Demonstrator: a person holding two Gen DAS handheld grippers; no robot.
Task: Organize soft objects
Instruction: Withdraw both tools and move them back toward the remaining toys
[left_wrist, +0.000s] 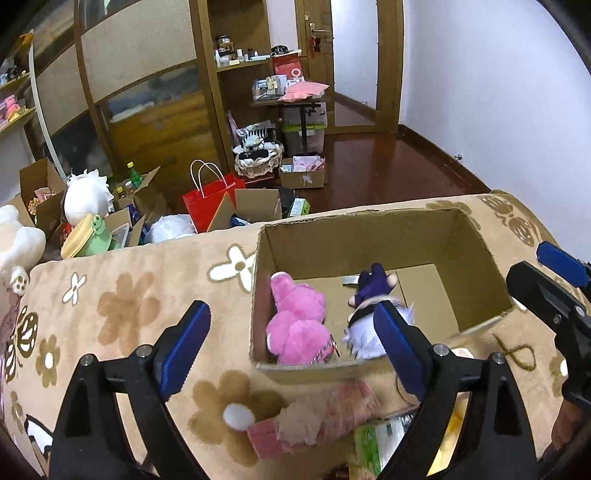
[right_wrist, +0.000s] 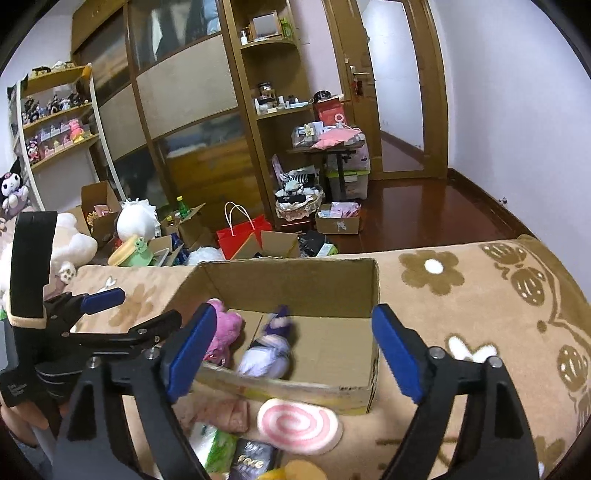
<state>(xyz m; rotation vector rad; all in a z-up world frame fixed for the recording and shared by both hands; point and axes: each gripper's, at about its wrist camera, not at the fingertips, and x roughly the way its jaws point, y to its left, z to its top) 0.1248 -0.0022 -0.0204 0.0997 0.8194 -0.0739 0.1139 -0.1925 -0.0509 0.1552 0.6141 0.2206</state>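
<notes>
At the bottom of the left wrist view, the left claw (left_wrist: 291, 347) stands wide apart with nothing between its blue pads. The right claw (right_wrist: 291, 350) is likewise spread and empty at the bottom of its own view. Between and below the claws, at the lower edge of the frames, loose soft things lie on the flower-patterned blanket (left_wrist: 122, 314): a pink-and-white swirl cushion (right_wrist: 298, 425) and a pinkish fuzzy bundle (left_wrist: 321, 417). Just beyond them, mid-frame, sits an open cardboard box (left_wrist: 476, 273). Inside, at its left, a bright pink plush toy (left_wrist: 297, 321) lies on its side; beside it lies a purple-and-white plush doll (left_wrist: 364, 314) with pale hair.
</notes>
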